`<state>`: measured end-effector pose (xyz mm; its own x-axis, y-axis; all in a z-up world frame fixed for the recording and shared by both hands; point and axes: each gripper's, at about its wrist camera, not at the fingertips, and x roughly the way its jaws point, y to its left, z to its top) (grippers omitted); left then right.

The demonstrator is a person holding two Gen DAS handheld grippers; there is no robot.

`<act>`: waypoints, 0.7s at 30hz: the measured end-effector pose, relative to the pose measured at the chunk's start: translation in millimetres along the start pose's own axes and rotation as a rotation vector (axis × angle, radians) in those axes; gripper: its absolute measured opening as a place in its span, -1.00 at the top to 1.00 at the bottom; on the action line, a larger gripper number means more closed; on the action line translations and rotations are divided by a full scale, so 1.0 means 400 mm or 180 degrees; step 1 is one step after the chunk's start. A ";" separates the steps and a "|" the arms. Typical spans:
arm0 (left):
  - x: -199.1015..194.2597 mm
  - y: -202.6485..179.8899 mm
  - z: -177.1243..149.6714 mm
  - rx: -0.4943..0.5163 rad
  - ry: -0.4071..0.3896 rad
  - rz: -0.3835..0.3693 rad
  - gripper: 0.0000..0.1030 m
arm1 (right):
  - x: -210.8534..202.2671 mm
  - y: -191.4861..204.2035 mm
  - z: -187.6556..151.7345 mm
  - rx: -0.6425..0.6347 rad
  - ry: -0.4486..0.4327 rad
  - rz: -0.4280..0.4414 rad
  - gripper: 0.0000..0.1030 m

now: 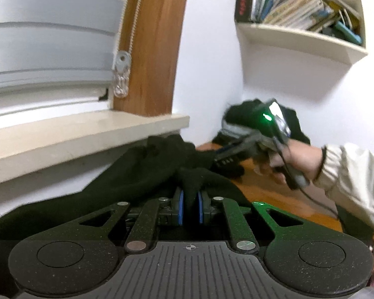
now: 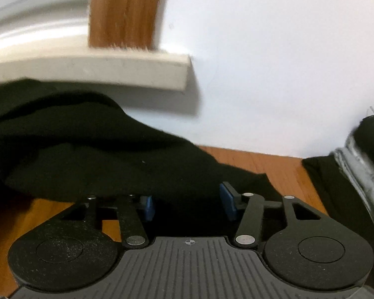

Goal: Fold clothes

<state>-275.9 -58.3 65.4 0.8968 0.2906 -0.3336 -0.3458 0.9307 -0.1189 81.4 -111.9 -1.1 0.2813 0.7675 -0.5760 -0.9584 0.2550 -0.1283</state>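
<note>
Garment (image 1: 147, 169), black, lies bunched on the wooden table (image 1: 274, 194) under the window sill (image 1: 87, 134), one fold clamped between the blue pads of the left hand-held gripper (image 1: 190, 206), whose fingers stand nearly together on the cloth. Right hand-held gripper (image 2: 187, 204) has its fingers apart, the garment's edge draped across the gap between its blue pads (image 2: 228, 200) with no grip closed on it; in the left view the hand (image 1: 294, 159) carrying it shows a beige sleeve (image 1: 356, 174). Second dark pile (image 2: 341, 174) with a grey band lies apart by the wall (image 2: 261, 62), below a bookshelf (image 1: 301, 37).
</note>
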 end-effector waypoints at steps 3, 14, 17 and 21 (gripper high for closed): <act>-0.013 0.010 0.009 -0.0044 -0.0097 0.0041 0.78 | -0.066 0.025 -0.035 0.0157 -0.0079 0.0214 0.00; -0.045 0.040 0.036 -0.0146 -0.0269 0.0106 0.78 | -0.229 0.268 -0.122 0.0116 -0.0143 0.0987 -0.03; -0.046 0.044 0.038 -0.0134 -0.0266 0.0132 0.78 | -0.219 0.316 -0.109 0.0065 -0.0172 0.1057 -0.03; -0.047 0.049 0.038 -0.0147 -0.0271 0.0152 0.78 | -0.232 0.344 -0.109 0.0090 -0.0177 0.1108 -0.03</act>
<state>-295.4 -42.2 83.5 0.8985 0.3541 -0.2595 -0.3994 0.9047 -0.1483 -78.9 -173.7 -0.5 -0.0590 0.8418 -0.5365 -0.9958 -0.0119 0.0909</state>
